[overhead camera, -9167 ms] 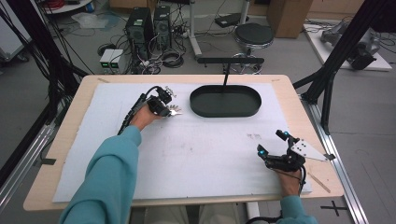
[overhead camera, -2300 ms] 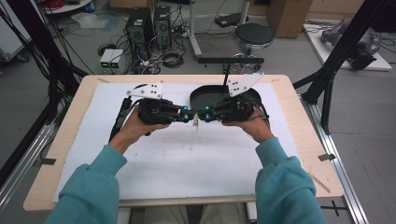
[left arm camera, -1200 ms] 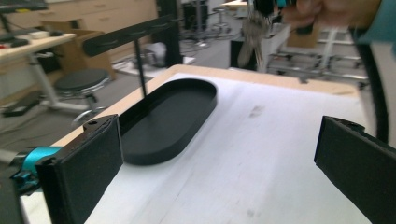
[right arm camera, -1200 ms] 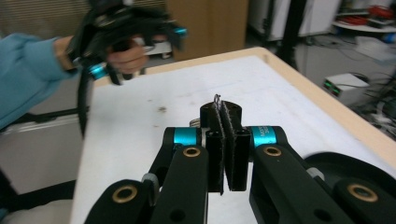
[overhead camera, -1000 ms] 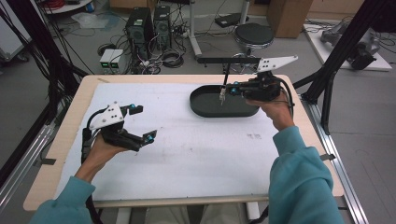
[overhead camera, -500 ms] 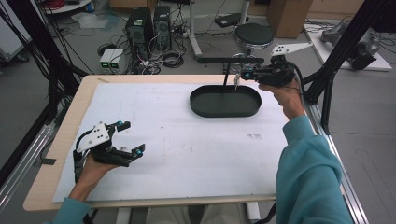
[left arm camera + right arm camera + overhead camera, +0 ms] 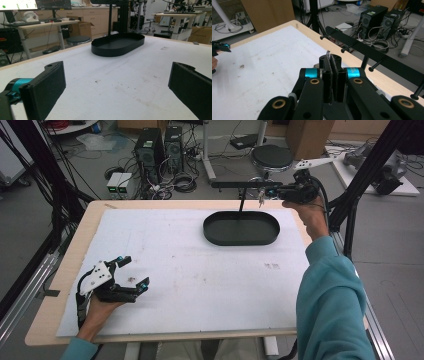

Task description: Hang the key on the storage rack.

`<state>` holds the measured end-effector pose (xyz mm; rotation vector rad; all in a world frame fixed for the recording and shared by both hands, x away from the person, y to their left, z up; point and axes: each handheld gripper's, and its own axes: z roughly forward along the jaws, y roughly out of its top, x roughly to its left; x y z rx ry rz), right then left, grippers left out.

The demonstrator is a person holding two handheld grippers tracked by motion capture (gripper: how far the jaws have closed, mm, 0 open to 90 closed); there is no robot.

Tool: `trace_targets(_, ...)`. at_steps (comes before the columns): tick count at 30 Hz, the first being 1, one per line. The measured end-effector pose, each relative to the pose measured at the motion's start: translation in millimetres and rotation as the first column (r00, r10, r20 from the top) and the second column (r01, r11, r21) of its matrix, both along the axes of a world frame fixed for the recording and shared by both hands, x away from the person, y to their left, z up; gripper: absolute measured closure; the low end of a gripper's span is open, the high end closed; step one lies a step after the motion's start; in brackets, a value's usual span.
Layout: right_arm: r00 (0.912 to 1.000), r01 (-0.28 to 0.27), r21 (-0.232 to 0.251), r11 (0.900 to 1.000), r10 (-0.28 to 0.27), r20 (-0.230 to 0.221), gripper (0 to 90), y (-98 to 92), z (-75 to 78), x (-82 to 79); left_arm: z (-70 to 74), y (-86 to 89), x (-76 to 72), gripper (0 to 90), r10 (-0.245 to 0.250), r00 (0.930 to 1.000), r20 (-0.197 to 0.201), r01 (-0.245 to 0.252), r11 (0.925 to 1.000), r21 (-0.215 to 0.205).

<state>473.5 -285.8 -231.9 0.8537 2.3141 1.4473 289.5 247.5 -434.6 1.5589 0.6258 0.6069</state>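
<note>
My left gripper (image 7: 131,272), jaws released, rests lower left on the wide bare white tabletop (image 7: 200,270), while my right gripper (image 7: 270,193) at upper right pinches a small silvery wire piece (image 7: 328,53) beside the black peg rack (image 7: 372,56).

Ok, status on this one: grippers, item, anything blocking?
Left gripper open, low over the mat. Right gripper shut on a thin wire item, raised near the peg rack. Tray empty. Nothing blocking.

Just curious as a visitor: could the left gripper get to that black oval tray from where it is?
Probably yes: the left gripper is open, and only bare white mat lies between it and the tray.
</note>
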Motion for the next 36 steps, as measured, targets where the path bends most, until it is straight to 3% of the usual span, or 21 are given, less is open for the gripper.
trace_targets(5,1.0000,0.003,-0.020,1.000,-0.003,0.006,88.9,3.5,0.0,7.4,-6.8,2.0,-0.4,1.7,0.013,0.9999,0.010,-0.013,0.9999,0.002)
trace_targets(8,1.0000,0.006,-0.062,0.998,-0.006,0.007,89.0,7.8,3.9,11.8,-10.5,3.4,-1.2,1.7,0.016,0.9996,0.023,-0.015,0.9999,-0.008)
trace_targets(14,0.9998,0.020,-0.075,0.997,-0.020,0.002,88.9,11.4,7.2,19.8,-17.2,4.2,-2.2,1.7,0.017,0.9996,0.024,-0.016,0.9998,-0.010)
trace_targets(26,0.9980,0.052,-0.123,0.991,-0.056,-0.029,88.9,9.9,-3.8,34.4,-19.2,6.2,-0.8,1.7,0.028,0.9996,0.002,-0.028,0.9990,-0.034)
trace_targets(30,0.9972,0.060,-0.155,0.986,-0.066,-0.036,88.9,10.4,-8.4,39.0,-19.3,5.5,-1.1,1.7,0.028,0.9996,0.004,-0.028,0.9992,-0.029)
trace_targets(36,0.9932,0.085,-0.164,0.983,-0.097,-0.065,88.9,7.4,-19.1,45.8,-19.4,5.4,-1.0,1.7,0.029,0.9996,0.005,-0.029,0.9992,-0.029)
